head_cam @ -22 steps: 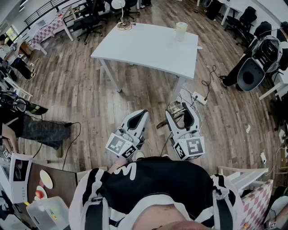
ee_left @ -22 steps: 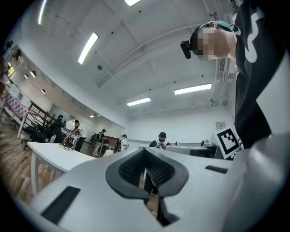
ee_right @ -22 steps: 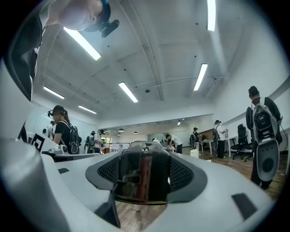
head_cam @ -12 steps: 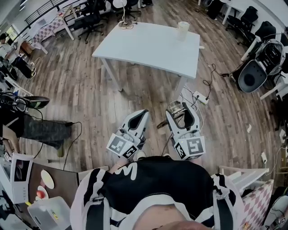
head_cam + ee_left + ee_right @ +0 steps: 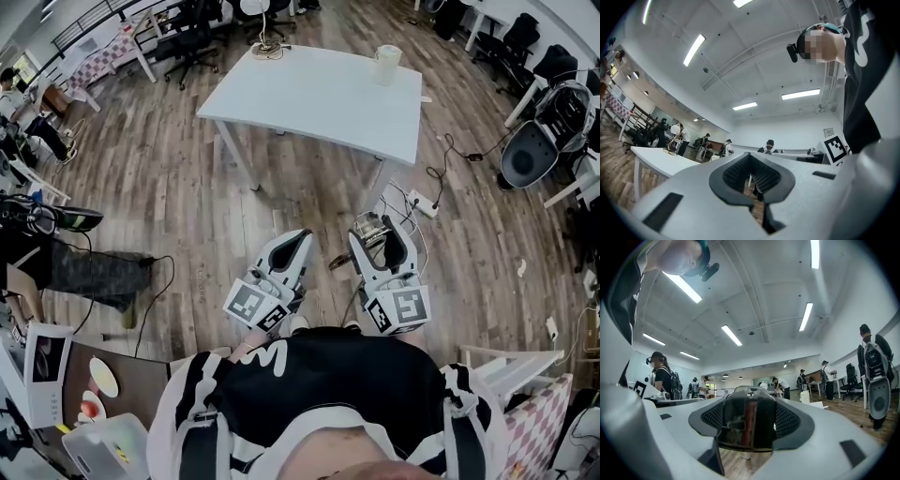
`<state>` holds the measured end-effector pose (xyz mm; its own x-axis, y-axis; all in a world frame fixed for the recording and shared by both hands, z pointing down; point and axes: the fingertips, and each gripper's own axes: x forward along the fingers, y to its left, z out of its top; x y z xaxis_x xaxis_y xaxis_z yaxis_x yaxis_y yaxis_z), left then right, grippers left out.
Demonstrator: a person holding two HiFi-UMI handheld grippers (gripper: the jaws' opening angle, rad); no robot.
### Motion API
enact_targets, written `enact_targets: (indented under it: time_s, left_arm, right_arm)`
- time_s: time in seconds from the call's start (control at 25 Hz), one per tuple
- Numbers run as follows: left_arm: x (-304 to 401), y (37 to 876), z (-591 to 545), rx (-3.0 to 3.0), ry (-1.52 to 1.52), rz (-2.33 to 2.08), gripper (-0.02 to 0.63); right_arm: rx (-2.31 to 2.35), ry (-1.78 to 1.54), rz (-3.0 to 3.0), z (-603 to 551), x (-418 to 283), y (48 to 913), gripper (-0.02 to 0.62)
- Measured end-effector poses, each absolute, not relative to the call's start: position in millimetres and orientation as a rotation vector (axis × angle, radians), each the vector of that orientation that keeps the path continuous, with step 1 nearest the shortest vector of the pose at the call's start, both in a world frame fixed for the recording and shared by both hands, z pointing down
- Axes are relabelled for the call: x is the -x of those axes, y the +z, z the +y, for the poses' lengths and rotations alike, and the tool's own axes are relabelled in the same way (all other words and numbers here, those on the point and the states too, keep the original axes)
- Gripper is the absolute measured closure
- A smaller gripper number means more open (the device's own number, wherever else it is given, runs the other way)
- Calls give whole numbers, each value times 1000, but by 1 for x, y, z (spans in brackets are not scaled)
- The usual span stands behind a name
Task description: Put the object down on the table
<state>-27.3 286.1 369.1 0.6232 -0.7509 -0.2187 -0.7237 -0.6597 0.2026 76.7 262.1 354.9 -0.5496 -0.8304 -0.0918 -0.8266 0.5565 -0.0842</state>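
White table and its cup sit slightly further up-frame than before, with both grippers a touch lower; close to the torso, left gripper is clenched and empty, evidently idle; right gripper grasps the dark shiny object level between wide-set jaws, apparently for carrying; table well ahead, bare floor between.

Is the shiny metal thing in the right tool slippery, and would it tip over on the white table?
Probably slippery: the shiny, mirror-like metal container reflects the room, so its wall looks smooth. It looks stiff; the pads of the right tool press it without denting. On the flat white table it may stand, though its base is hidden.
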Motion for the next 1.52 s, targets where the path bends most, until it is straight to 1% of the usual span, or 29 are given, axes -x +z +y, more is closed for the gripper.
enact_targets:
  time_s: [0.6, 1.0, 1.28, 1.52]
  left_arm:
    - [83, 378, 282, -2793, -404, -1168, 601]
    - [88, 378, 272, -2810, -428, -1108, 601]
    - [90, 386, 243, -2779, -421, -1147, 601]
    - [84, 385, 186, -2780, -412, -1174, 601]
  right_arm:
    - [1523, -94, 2555, 264, -27, 367, 298]
    - [1529, -92, 2569, 261, -12, 368, 298]
    - [1513, -107, 2574, 227, -12, 373, 298]
    - [1489, -101, 2579, 167, -17, 371, 298]
